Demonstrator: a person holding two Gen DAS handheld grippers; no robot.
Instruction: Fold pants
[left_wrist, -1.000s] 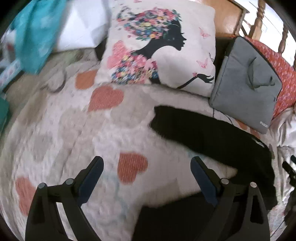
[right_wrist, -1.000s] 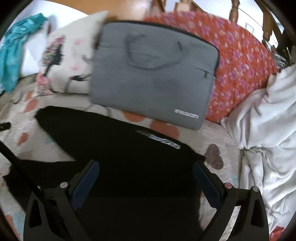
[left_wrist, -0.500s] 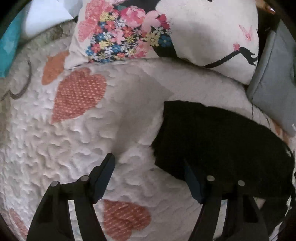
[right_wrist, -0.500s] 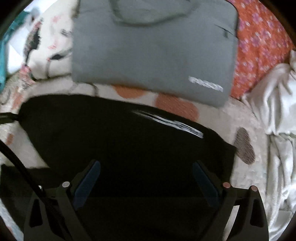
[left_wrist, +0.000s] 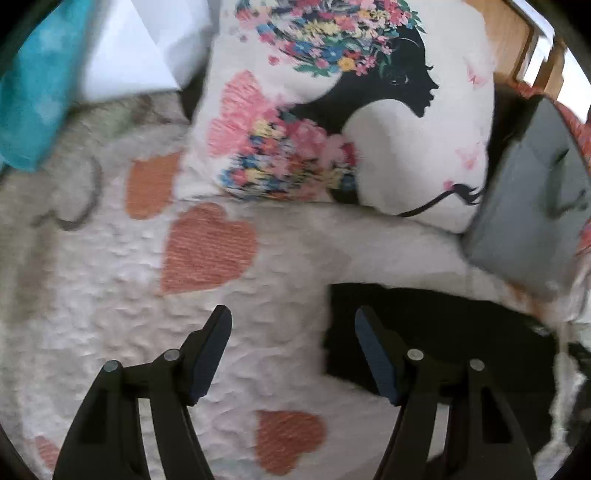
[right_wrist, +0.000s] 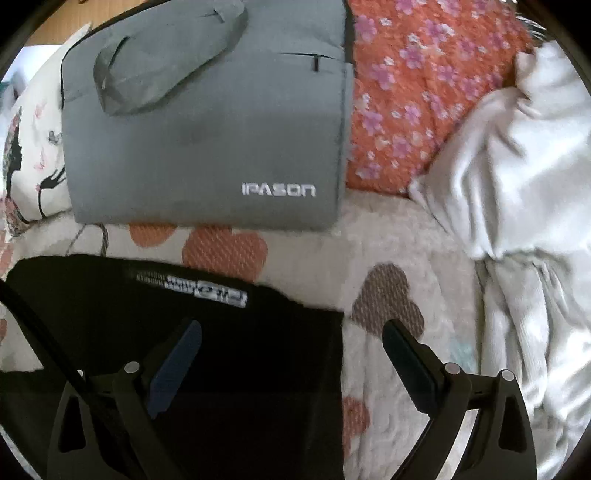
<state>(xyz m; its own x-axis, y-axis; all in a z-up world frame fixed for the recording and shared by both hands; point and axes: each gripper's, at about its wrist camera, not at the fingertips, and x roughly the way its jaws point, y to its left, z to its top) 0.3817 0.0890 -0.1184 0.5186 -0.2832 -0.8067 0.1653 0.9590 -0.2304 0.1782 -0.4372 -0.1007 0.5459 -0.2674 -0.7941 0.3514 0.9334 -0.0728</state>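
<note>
The black pants (right_wrist: 229, 339) lie flat on a white bedspread with orange hearts (left_wrist: 207, 254). In the left wrist view one leg end (left_wrist: 436, 328) lies at the lower right. My left gripper (left_wrist: 293, 321) is open and empty, just left of that leg end, with its right finger over the cloth's edge. My right gripper (right_wrist: 291, 332) is open and empty over the waist end of the pants, near a white label (right_wrist: 207, 290). Its right finger is past the pants' right edge, over the bedspread.
A white cushion with a woman's silhouette (left_wrist: 369, 122) and a grey IPASON laptop bag (right_wrist: 207, 122) lean at the head of the bed. An orange floral pillow (right_wrist: 424, 92) and crumpled white bedding (right_wrist: 524, 206) lie at the right. A teal cloth (left_wrist: 33, 81) lies at the far left.
My left gripper has shifted so the leg end sits further right and lower, and its fingers have narrowed a little. My right gripper has moved right toward the waist's right edge.
</note>
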